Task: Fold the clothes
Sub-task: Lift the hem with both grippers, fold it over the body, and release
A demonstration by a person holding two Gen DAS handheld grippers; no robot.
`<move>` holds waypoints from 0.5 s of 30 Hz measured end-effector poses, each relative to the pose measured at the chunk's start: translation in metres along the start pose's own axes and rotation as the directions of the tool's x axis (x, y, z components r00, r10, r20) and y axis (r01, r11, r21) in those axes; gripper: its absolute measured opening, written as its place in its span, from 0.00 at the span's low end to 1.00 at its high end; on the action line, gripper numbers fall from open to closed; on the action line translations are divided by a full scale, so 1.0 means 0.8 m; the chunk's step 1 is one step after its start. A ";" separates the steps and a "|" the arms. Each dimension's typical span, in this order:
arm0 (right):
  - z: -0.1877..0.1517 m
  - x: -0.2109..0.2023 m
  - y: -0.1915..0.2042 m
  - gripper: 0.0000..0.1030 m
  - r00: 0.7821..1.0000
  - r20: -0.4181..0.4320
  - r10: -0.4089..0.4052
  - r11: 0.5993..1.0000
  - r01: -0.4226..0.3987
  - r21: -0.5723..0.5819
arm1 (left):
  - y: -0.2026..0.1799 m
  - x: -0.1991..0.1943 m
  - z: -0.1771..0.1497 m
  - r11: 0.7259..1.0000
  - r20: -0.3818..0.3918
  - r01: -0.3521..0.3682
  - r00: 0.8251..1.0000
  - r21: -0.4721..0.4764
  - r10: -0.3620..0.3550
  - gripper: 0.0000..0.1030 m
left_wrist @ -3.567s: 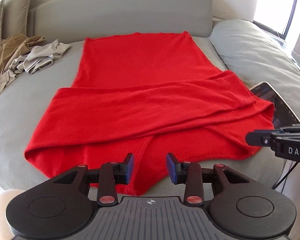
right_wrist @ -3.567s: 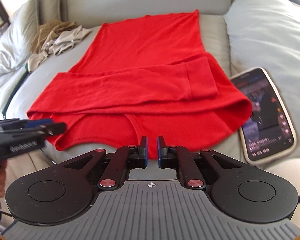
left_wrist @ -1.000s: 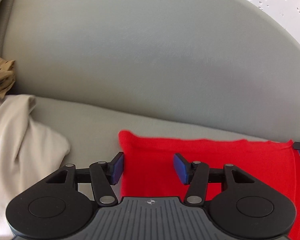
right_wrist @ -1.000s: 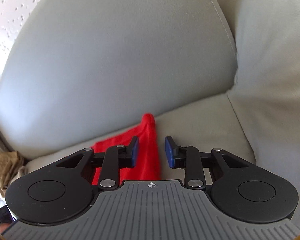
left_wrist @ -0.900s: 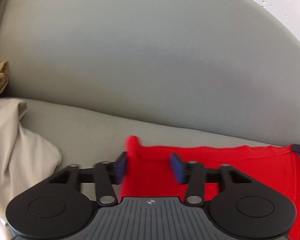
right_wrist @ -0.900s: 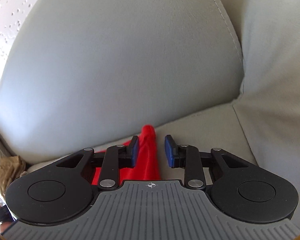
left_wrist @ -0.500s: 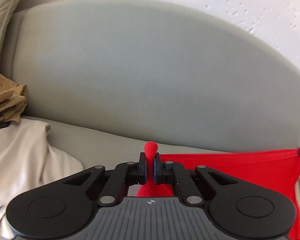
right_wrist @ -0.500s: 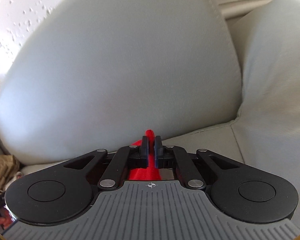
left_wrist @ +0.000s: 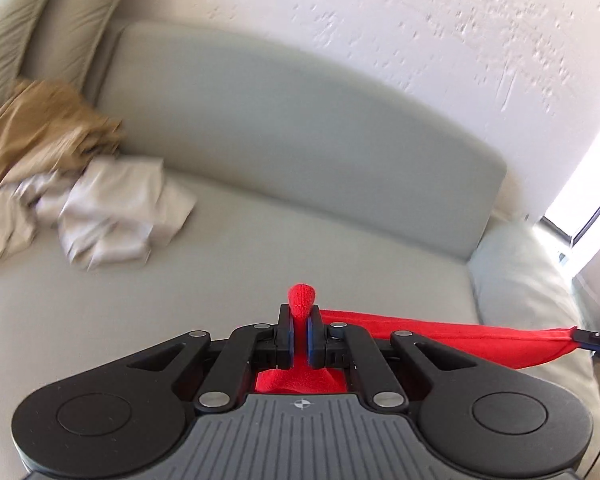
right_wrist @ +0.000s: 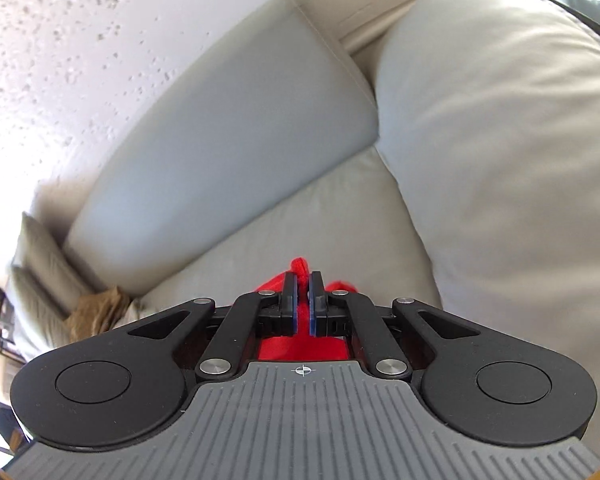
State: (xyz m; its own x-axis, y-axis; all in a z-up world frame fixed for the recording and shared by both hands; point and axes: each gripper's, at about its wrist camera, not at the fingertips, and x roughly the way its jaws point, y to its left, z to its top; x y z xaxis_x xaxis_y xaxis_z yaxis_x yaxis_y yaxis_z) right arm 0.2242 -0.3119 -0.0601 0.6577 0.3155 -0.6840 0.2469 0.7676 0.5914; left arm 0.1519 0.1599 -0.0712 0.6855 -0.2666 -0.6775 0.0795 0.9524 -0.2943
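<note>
Both grippers have lifted up since a moment ago. Left gripper and right gripper each pinch tight a corner of the soft red cloth top, stretched above the grey sofa seat.

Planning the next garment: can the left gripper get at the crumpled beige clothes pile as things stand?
Probably not yet. The left gripper is shut on a corner of the red knit garment, stretched across to the right gripper. The crumpled beige clothes pile lies unobstructed on the grey sofa seat.
</note>
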 end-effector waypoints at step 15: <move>-0.154 -0.081 -0.111 0.04 0.988 -0.032 -0.148 0.989 0.148 -0.003 | -0.018 -0.055 -0.147 0.985 -0.035 -0.164 0.986 0.054 0.166 0.04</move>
State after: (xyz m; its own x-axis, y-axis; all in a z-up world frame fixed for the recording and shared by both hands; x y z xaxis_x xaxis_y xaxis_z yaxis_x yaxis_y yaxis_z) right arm 0.0715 -0.3318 -0.1209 0.5906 0.2164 -0.7774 0.3392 0.8076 0.4824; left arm 0.0354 0.1403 -0.1160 0.6638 -0.1098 -0.7398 0.0052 0.9898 -0.1423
